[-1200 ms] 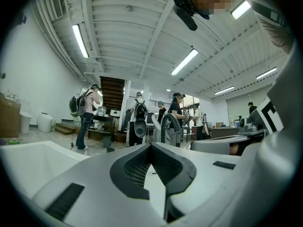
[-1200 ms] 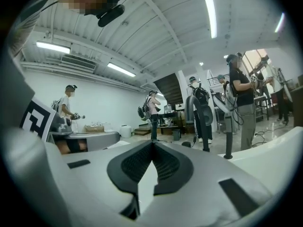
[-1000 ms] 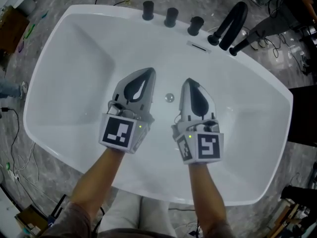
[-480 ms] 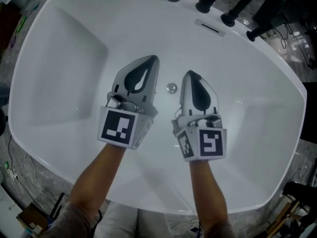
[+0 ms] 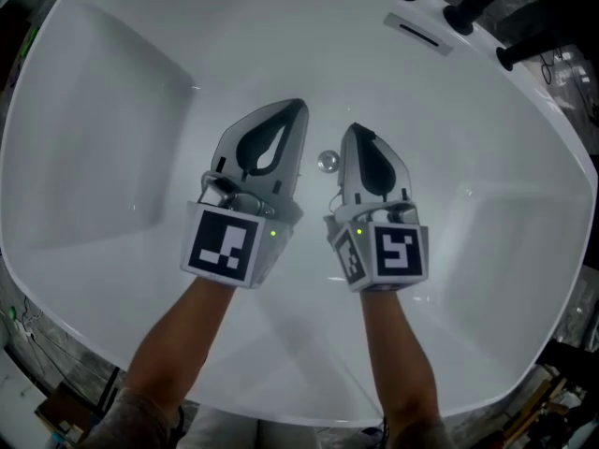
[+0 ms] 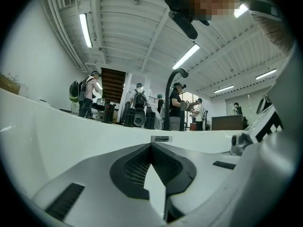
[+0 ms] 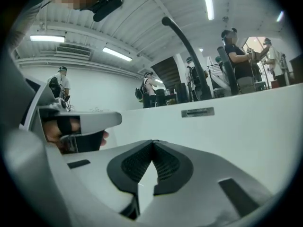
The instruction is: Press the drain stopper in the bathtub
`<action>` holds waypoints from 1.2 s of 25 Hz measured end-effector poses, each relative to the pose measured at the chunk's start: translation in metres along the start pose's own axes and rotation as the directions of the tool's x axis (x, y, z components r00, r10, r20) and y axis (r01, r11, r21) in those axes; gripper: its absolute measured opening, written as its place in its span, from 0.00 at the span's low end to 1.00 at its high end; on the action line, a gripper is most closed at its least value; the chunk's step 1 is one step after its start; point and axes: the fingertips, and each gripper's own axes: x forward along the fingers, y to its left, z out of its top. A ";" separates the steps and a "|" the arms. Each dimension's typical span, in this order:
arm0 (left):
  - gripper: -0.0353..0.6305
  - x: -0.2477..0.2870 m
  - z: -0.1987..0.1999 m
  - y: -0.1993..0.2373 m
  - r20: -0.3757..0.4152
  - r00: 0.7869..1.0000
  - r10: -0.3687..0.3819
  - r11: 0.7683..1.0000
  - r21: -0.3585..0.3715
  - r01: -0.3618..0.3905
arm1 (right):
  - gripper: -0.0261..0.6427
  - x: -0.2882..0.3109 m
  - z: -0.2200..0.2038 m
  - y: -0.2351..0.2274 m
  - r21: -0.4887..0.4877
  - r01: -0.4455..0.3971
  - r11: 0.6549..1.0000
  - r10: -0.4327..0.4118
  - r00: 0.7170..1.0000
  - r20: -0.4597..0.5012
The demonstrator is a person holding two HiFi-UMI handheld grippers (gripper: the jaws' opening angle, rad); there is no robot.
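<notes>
A small round chrome drain stopper (image 5: 328,162) sits on the floor of the white bathtub (image 5: 122,129), between the tips of the two grippers. My left gripper (image 5: 299,108) is shut, its tip just up and left of the stopper. My right gripper (image 5: 353,130) is shut too, its tip close to the stopper's right side. Neither touches the stopper as far as I can see. In the left gripper view the left gripper (image 6: 151,144) has its jaws meeting at the tip; the right gripper (image 7: 153,141) looks the same in its own view. The stopper is hidden in both gripper views.
An overflow slot (image 5: 420,33) is set in the tub's far wall, also seen as overflow slot (image 6: 161,138) and overflow slot (image 7: 198,112). Black tap knobs and a spout (image 5: 468,9) stand on the far rim. Several people stand beyond the tub.
The view has closed in on the tub, and both grippers have moved toward the drain stopper; the right tip now lies much nearer to it. Both stay shut.
</notes>
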 end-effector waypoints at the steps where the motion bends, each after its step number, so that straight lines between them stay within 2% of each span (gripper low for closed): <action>1: 0.06 0.001 -0.004 0.002 -0.003 1.000 0.001 1.000 -0.001 -0.001 | 0.04 0.006 -0.009 -0.002 -0.003 -0.002 1.000 0.002 1.000 -0.017; 7: 0.06 0.009 -0.029 0.009 -0.023 1.000 0.002 1.000 0.001 -0.002 | 0.04 0.043 -0.067 -0.019 0.004 0.002 1.000 -0.001 0.991 -0.131; 10: 0.06 0.012 -0.041 0.014 -0.032 0.999 0.006 1.000 -0.006 -0.006 | 0.04 0.058 -0.108 -0.029 -0.012 0.002 1.000 -0.005 0.976 -0.216; 13: 0.06 0.014 -0.051 0.018 -0.037 0.999 0.007 1.000 -0.011 -0.008 | 0.04 0.069 -0.152 -0.041 0.025 0.016 1.000 -0.008 0.953 -0.304; 17: 0.06 0.015 -0.068 0.019 -0.045 0.999 0.005 1.000 -0.011 -0.006 | 0.04 0.073 -0.214 -0.064 0.067 0.059 0.996 -0.026 0.908 -0.418; 22: 0.06 0.018 -0.091 0.018 -0.057 0.998 -0.002 1.000 -0.007 0.001 | 0.04 0.070 -0.287 -0.079 0.023 0.056 0.998 -0.033 0.826 -0.563; 30: 0.06 0.015 -0.121 0.008 -0.089 0.995 -0.035 0.999 -0.002 0.035 | 0.04 0.060 -0.360 -0.079 -0.015 0.046 0.999 -0.044 0.723 -0.689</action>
